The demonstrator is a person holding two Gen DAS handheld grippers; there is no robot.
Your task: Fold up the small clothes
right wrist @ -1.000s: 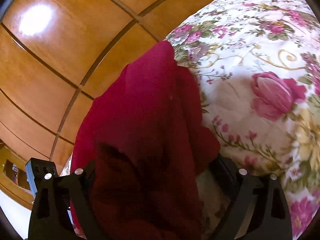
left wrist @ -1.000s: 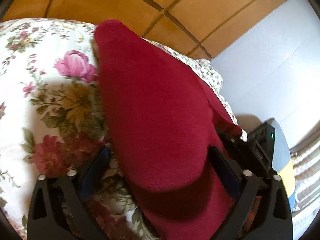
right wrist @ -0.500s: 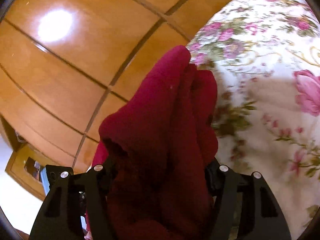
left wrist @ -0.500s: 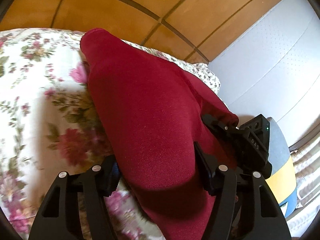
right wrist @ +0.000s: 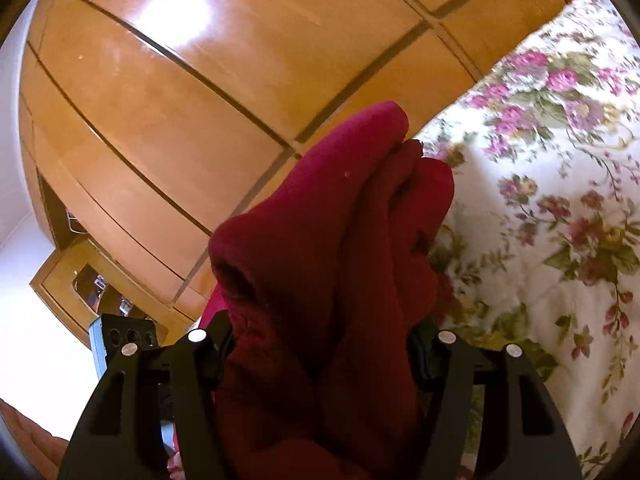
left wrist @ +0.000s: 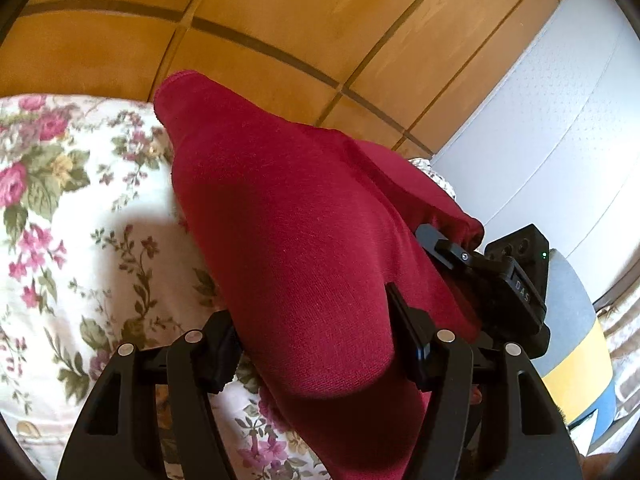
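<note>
A dark red garment (left wrist: 288, 248) is lifted above the floral bedspread (left wrist: 80, 240). My left gripper (left wrist: 316, 336) is shut on a thick, smooth fold of it, the cloth bulging up between the pads and stretching away to a far corner. In the right wrist view the same red garment (right wrist: 344, 264) is bunched in wrinkled folds, and my right gripper (right wrist: 320, 344) is shut on that bunch. The right gripper's body (left wrist: 500, 280) shows in the left wrist view beside the cloth, close to my left one. The cloth hides both sets of fingertips.
A wooden wardrobe (right wrist: 180, 100) with panelled doors stands behind the bed. A white wall (left wrist: 540, 140) rises at the right in the left wrist view, with a grey, yellow and blue object (left wrist: 576, 340) below it. The flowered bedspread (right wrist: 540, 200) spreads to the right.
Both grippers have closed on the red garment and lifted it off the bedspread. The views tilted upward, showing more wardrobe, and the right gripper came closer to the left.
</note>
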